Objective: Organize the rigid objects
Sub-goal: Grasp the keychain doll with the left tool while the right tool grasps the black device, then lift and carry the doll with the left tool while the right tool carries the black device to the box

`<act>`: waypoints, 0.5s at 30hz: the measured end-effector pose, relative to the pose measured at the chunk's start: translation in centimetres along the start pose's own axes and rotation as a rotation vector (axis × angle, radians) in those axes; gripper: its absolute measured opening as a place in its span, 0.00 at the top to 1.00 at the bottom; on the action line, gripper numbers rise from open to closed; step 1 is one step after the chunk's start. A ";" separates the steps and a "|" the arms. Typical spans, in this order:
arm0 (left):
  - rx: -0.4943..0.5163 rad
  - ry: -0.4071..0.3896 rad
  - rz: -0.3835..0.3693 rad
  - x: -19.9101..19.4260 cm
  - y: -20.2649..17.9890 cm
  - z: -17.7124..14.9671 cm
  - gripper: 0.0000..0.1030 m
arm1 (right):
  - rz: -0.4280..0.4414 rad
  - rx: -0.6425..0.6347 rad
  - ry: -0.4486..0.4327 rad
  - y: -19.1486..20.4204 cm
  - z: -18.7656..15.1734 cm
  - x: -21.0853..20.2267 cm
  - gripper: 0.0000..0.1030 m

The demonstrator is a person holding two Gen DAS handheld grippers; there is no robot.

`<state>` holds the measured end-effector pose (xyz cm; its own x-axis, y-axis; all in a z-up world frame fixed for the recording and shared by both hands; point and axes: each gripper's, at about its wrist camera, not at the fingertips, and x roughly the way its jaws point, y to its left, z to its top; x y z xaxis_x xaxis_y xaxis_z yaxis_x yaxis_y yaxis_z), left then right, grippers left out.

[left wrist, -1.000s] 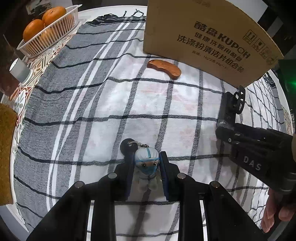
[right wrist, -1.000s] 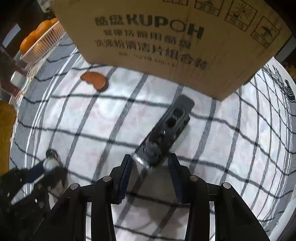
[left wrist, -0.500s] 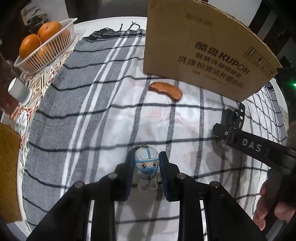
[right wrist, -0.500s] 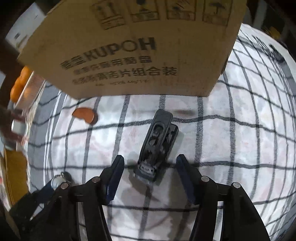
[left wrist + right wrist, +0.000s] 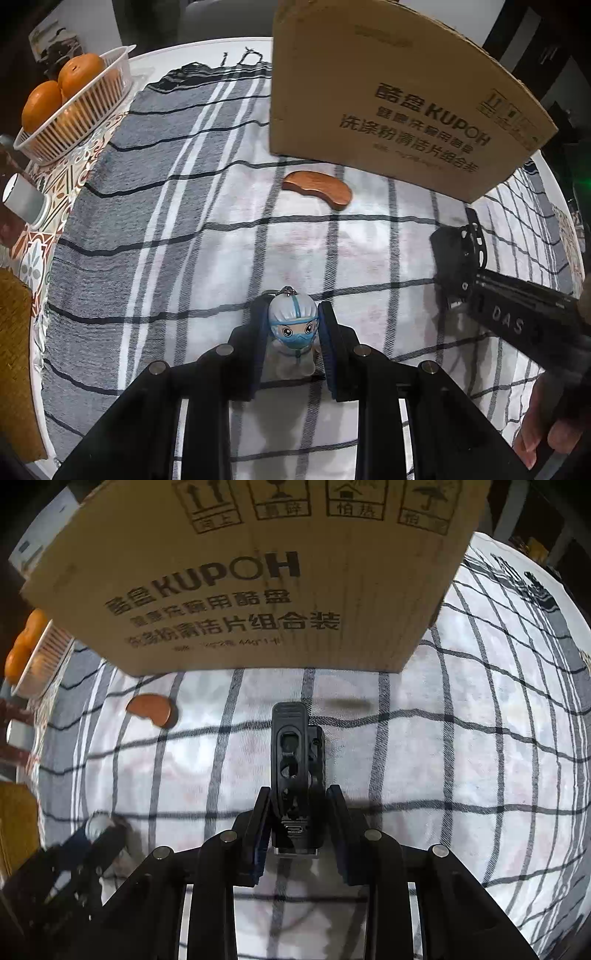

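Observation:
A small figure (image 5: 293, 328) in a white suit and blue mask, with a key chain on its head, is pinched between the pads of my left gripper (image 5: 291, 314), which is shut on it above the checked cloth (image 5: 207, 258). My right gripper (image 5: 297, 801) is shut on the near end of a black clip-like device (image 5: 295, 753) that has a socket facing me. In the left wrist view the right gripper (image 5: 458, 266) shows at the right edge, holding the black device (image 5: 452, 251). The left gripper (image 5: 99, 830) shows at the lower left of the right wrist view.
A tall cardboard box (image 5: 388, 92) stands at the back of the cloth, close ahead of the right gripper (image 5: 258, 572). A brown bean-shaped wooden piece (image 5: 317, 186) lies before it. A white basket of oranges (image 5: 70, 110) and a white cylinder (image 5: 24, 201) sit at the far left. A hand (image 5: 543, 439) shows at the lower right.
The right gripper's jaws stood open around the black device and have now shut on it, after rolling into line with it. The left gripper has kept its hold on the figure.

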<state>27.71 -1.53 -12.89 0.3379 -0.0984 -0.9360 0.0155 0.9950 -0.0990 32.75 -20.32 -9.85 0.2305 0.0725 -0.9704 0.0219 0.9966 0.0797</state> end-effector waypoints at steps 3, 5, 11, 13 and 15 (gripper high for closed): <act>0.005 -0.005 -0.013 -0.2 -0.4 -0.1 0.74 | 0.020 -0.004 -0.009 -0.2 -0.8 -0.7 0.70; 0.013 -0.010 -0.018 -0.5 -0.8 -0.2 0.74 | 0.028 -0.002 -0.018 -0.4 -1.1 -1.1 0.70; 0.034 -0.045 -0.020 -2.0 -1.6 -0.4 0.74 | 0.070 0.025 -0.032 -1.2 -2.8 -2.3 0.70; 0.041 -0.057 -0.025 -2.6 -1.9 -0.4 0.74 | 0.088 0.033 -0.036 -1.8 -3.3 -3.0 0.70; 0.049 -0.071 -0.028 -3.3 -2.2 -0.3 0.74 | 0.100 0.040 -0.042 -1.9 -3.5 -3.4 0.70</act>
<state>26.29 -3.38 -9.69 0.4030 -0.1265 -0.9064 0.0714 0.9917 -0.1067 28.48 -22.32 -7.51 0.2740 0.1685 -0.9468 0.0353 0.9821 0.1850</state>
